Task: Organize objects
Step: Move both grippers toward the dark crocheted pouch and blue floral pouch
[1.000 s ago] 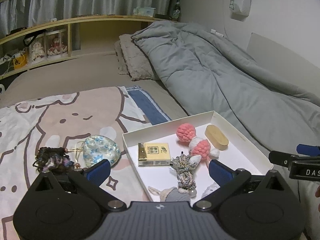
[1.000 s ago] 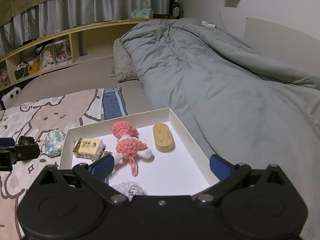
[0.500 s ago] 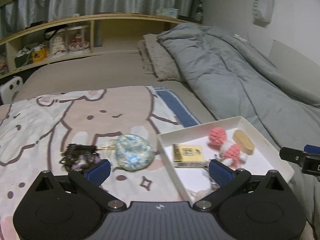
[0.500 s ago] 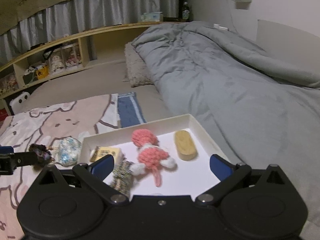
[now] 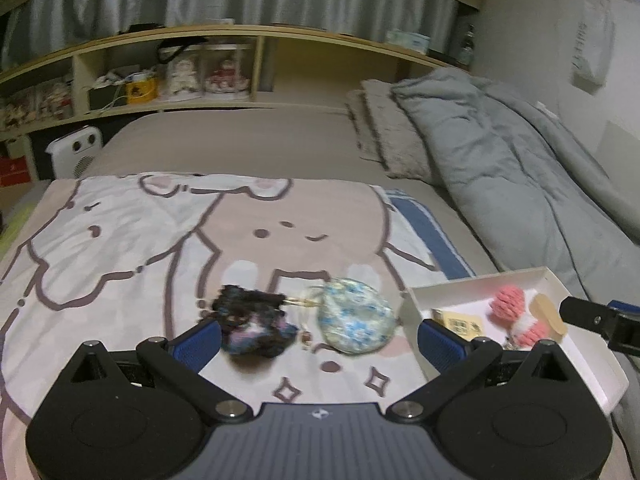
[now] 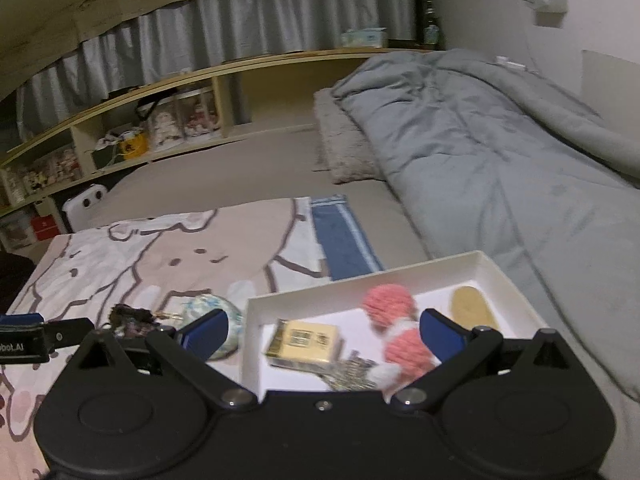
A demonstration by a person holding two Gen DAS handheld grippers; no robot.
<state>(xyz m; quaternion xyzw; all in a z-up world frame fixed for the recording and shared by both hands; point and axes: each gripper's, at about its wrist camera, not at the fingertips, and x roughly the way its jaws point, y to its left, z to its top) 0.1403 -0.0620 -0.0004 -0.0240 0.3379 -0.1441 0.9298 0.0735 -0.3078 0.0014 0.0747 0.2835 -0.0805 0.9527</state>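
Left wrist view: the left claw (image 5: pixel 318 338) is spread wide and grasps nothing, its blue pads (image 5: pixel 200 342) low over a cartoon-print blanket (image 5: pixel 120 248) on the bed. Between the pads lie a dark tangled charm (image 5: pixel 252 326), touching or just beside the left pad, and a round blue-flowered pouch (image 5: pixel 354 318) just right of it; a thin gold piece bridges the two. To the right sits a white tray (image 5: pixel 596 364), its near corner just beside the right pad. Inside it are a yellow box (image 5: pixel 460 322), a pink knitted toy (image 5: pixel 514 312) and a tan oval block (image 5: pixel 550 314). The right claw's tip (image 5: pixel 600 320) reaches in over the tray's far side. A grey duvet (image 5: pixel 520 152) lies behind.

Right wrist view: the right claw (image 6: pixel 324 332) is also released and wide, holding nothing, above the tray (image 6: pixel 504 280). The box (image 6: pixel 306 340) lies tilted near the tray's left wall, a grey braided charm (image 6: pixel 352 372) just in front of it, the toy (image 6: pixel 396 328) in the middle and the block (image 6: pixel 472 312) to the right. Outside the tray's left wall, the pouch (image 6: pixel 216 312) sits partly behind the left pad (image 6: pixel 204 332), with the dark charm (image 6: pixel 130 318) further left, close to the left claw's tip (image 6: pixel 40 338). This view is blurred near the tray.
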